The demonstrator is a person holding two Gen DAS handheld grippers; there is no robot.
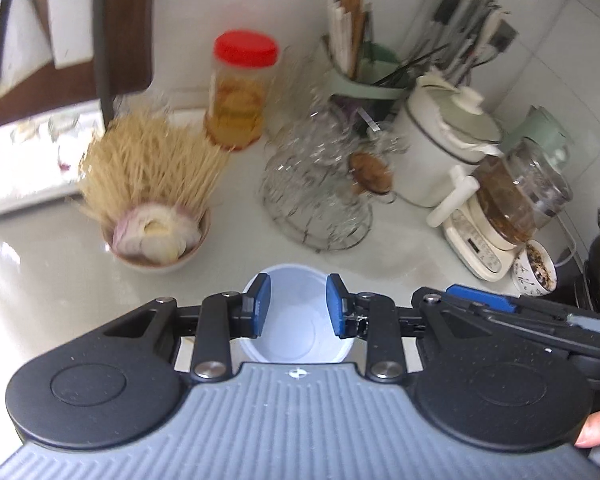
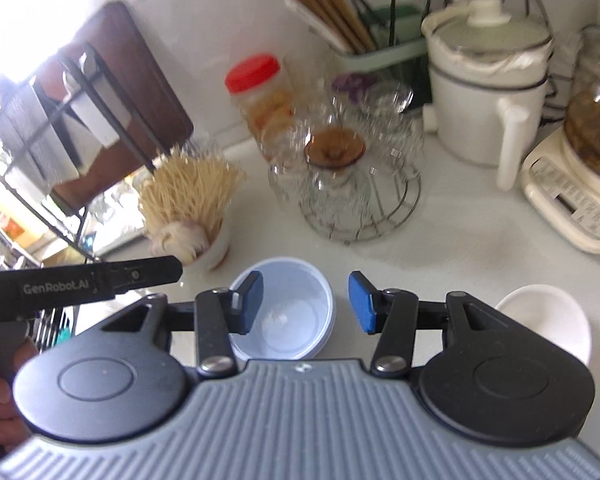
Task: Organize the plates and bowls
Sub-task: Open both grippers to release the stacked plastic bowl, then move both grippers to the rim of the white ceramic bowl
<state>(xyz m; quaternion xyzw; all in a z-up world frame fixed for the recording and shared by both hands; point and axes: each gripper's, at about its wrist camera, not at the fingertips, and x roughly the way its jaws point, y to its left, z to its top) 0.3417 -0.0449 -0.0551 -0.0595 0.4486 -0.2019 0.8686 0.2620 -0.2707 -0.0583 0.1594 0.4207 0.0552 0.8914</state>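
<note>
While both pairs of tongs hang over the white table (image 2: 460, 248), the pale blue bowl (image 2: 288, 312) sits upright on it at the near edge, empty, with nothing gripping it. The left tongs (image 1: 299, 309) stand parted, their blue pads above the bowl's rim on either side, and I see no contact with the bowl, though the angle makes that hard to judge. The right tongs (image 2: 306, 304) are spread wider; in the right wrist view the bowl lies below and mostly left of the gap, and both pads look clear of it. In that same view a white bowl (image 2: 548, 320) rests to the right of the blue one, apart from it, partly hidden by the tool body.

Left of the blue bowl and a little farther back stands a small bowl of garlic (image 1: 156, 236) with a bristling bunch of thin pale sticks behind it. Farther back is a jar with a red lid (image 1: 240, 92), and beside it a wire rack of upturned glasses (image 1: 316, 184). Behind those stands a green holder of chopsticks (image 2: 364, 40), then to the right a white pot with a lid (image 2: 488, 80) and a glass kettle on a cream base (image 2: 572, 192). A hand (image 2: 0, 392) shows at the left edge of the right wrist view.
</note>
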